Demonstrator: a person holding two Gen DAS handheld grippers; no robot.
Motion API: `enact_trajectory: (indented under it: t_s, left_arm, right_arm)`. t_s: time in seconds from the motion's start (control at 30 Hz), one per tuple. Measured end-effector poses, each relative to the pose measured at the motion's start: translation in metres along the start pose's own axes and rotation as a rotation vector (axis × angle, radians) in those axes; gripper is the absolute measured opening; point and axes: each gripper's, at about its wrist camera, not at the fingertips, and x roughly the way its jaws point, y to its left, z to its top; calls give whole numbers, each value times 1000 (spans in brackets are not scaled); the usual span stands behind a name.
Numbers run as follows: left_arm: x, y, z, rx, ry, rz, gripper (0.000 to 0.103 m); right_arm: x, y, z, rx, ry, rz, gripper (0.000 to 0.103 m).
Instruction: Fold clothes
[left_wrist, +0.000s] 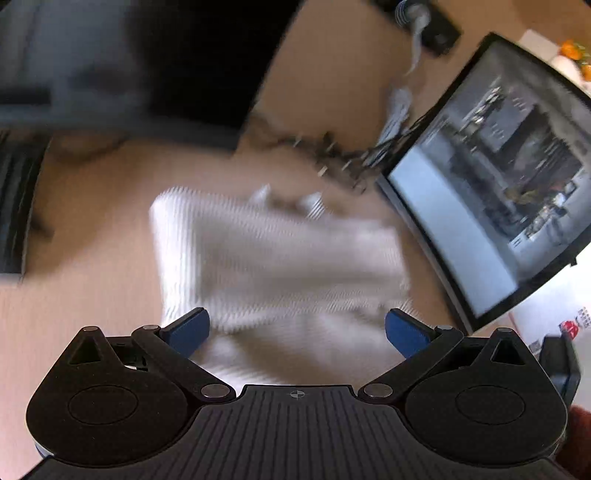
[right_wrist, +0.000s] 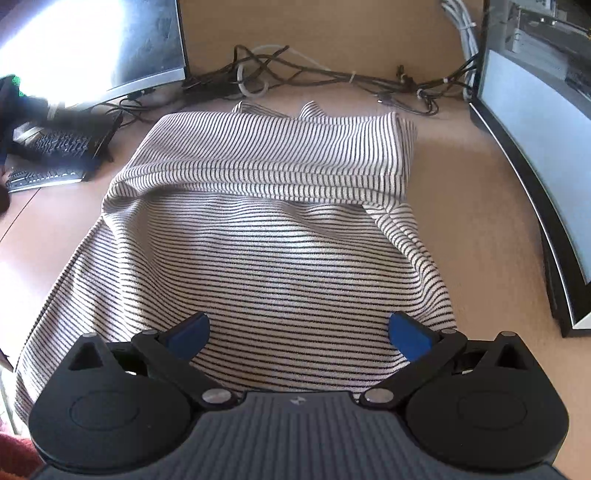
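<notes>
Seemingly unlabelled striped garment (right_wrist: 266, 236), blurred.

This looked like an office workstation: a tan wooden surface (right_wrist: 461, 192) carried two monitors, one (right_wrist: 122, 44) far left of the right claw and another (right_wrist: 535, 155) to its right. A black keyboard (right_wrist: 55, 147) and tangled cables (right_wrist: 314, 77) lay ahead.

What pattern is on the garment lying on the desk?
Thin dark stripes on white, on the garment; clearest in the right wrist view.
</notes>
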Motion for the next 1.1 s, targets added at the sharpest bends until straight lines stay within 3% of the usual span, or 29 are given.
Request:
enact_trajectory:
  t_s: [0.13, 0.2, 0.23, 0.27, 0.3, 0.4, 0.5, 0.63, 0.83, 0.97, 1.1]
  left_arm:
    - [32, 2, 15, -1, 12, 44, 103]
    - [46, 5, 16, -3, 35, 72, 103]
    - [52, 6, 16, -2, 46, 85, 103]
    - [58, 7, 16, 0, 57, 99, 103]
    - [62, 8, 16, 0, 63, 107, 103]
    - [66, 9, 15, -3, 69, 121, 103]
    - [70, 9, 14, -1, 75, 130, 103]
    - [71, 10, 12, 7, 80, 136, 103]
    - [58, 14, 12, -77, 39, 111, 103]
    - [31, 22, 3, -167, 2, 111, 103]
    - [4, 38, -10, -238, -18, 163, 103]
  right_arm:
    - [-28, -11, 33, 21, -142, -43, 95]
    - [-38, -12, 62, -33, -229, -75, 78]
    - [-38, -13, 77, -58, -254, -85, 60]
    - [-34, -14, 91, -72, -259, -87, 49]
    - [-25, -15, 102, -78, -252, -83, 47]
    - [14, -18, 122, -89, -192, -77, 46]
    - [58, -33, 112, -77, -72, -127, 42]
    - [55, -36, 109, -112, -86, -125, 41]
    - [48, -26, 156, -134, -194, -75, 45]
    - [94, -24, 172, -107, -144, -21, 49]
    - [132, -22, 174, -95, -82, 59, 48]
